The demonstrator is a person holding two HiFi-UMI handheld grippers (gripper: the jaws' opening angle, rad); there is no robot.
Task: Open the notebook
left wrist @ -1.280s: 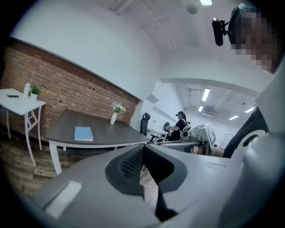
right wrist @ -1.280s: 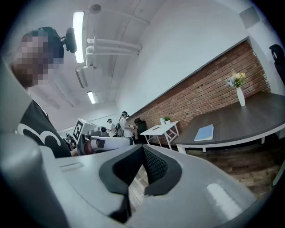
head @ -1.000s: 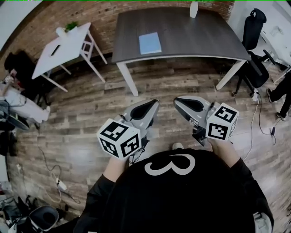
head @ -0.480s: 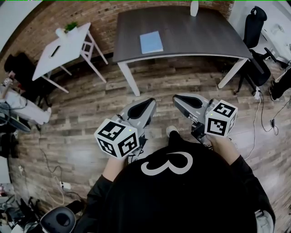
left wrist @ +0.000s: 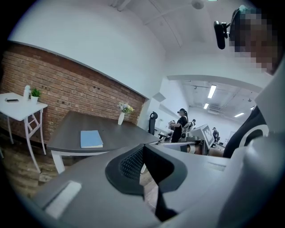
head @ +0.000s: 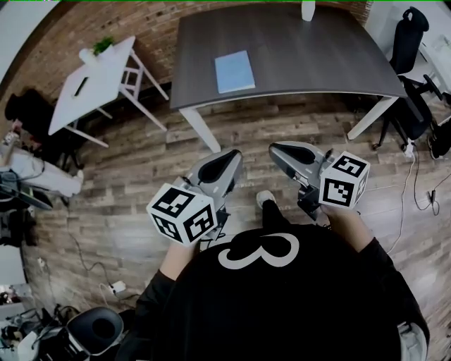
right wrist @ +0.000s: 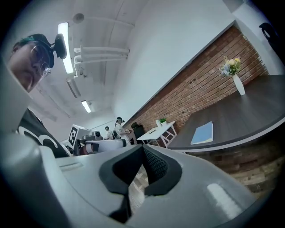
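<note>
**Notebook lies closed, grippers held short of the table**

A thin light-blue notebook lies shut and flat on a dark grey rectangular table, close to its front edge and well apart from both tools. The person stands on the wood-plank floor, holding the left gripper and the right gripper side by side, both pointed toward the table. Each gripper's jaws are pressed together at the tips with nothing between them. A white vase stands at the table's far edge.
</note>
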